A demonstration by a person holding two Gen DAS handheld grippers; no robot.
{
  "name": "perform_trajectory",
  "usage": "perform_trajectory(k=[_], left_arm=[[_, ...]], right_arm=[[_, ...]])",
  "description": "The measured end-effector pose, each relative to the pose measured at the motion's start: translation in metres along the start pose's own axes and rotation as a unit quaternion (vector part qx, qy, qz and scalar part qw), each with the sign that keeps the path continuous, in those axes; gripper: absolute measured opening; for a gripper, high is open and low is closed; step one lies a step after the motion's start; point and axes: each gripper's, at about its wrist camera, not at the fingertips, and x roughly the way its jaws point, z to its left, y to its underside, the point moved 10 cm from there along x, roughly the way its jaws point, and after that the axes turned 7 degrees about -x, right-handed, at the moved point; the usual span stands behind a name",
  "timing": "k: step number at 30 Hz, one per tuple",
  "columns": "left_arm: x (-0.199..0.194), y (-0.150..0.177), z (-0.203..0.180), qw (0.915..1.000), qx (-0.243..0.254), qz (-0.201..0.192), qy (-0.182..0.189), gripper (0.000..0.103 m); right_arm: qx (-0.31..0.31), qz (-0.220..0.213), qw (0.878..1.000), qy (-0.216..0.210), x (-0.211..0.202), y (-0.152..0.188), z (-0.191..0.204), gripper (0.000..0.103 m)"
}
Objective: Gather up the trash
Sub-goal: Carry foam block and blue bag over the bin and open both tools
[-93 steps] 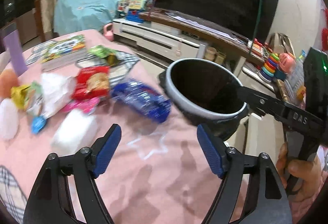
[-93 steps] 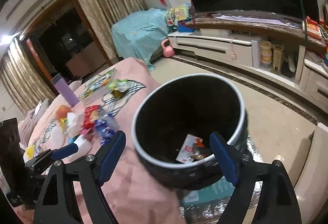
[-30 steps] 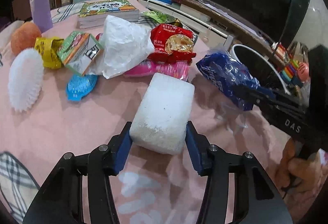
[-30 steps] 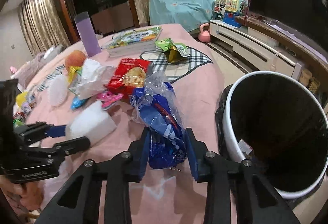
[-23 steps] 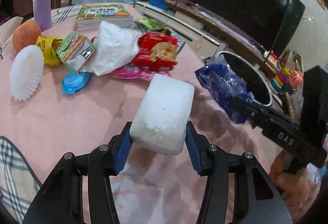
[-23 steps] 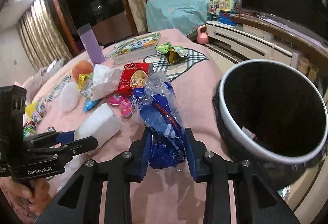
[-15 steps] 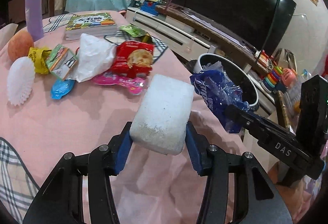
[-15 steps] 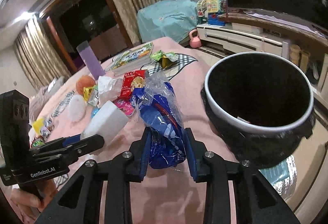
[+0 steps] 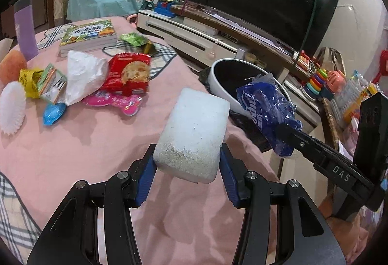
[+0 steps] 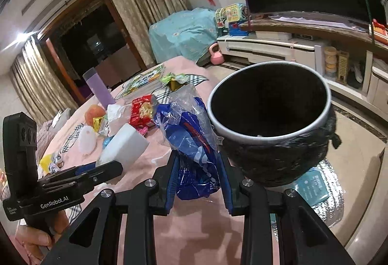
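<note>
My left gripper [image 9: 186, 169] is shut on a white foam block [image 9: 194, 134], held clear above the pink tablecloth [image 9: 80, 151]. The same block [image 10: 123, 146] shows at the left of the right wrist view. My right gripper [image 10: 197, 176] is shut on a crumpled blue plastic wrapper [image 10: 194, 141], lifted beside the bin. The black bin with a white rim [image 10: 269, 119] stands just right of the wrapper, off the table edge; a little rubbish lies inside. In the left wrist view the wrapper [image 9: 264, 107] hangs in front of the bin [image 9: 225, 75].
More litter lies on the table: a red snack packet [image 9: 128, 73], pink wrapper [image 9: 114, 102], white bag [image 9: 82, 75], green carton [image 9: 48, 80], blue lid [image 9: 53, 112], white foam net [image 9: 12, 107], an orange [image 9: 12, 66], books [image 9: 89, 34], purple cup [image 9: 24, 27]. A TV stand [image 9: 218, 34] lies beyond.
Both grippers have risen and swung toward the bin with their loads held. The block left the tablecloth, the bin looms larger, and the right gripper rolled.
</note>
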Motion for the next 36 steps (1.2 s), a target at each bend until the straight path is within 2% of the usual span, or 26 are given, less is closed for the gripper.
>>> perform_trajectory(k=[15,36], left_arm=[[0.017,-0.015,-0.049,0.9990,0.042,0.002,0.013,0.049],[0.042,-0.044,-0.083,0.9976,0.068,-0.003,0.017,0.049]], right_arm=[[0.024,-0.027,0.999,0.036,-0.026,-0.015,-0.049,0.032],[0.021,-0.033,0.997,0.060,-0.028,-0.034,-0.075,0.032]])
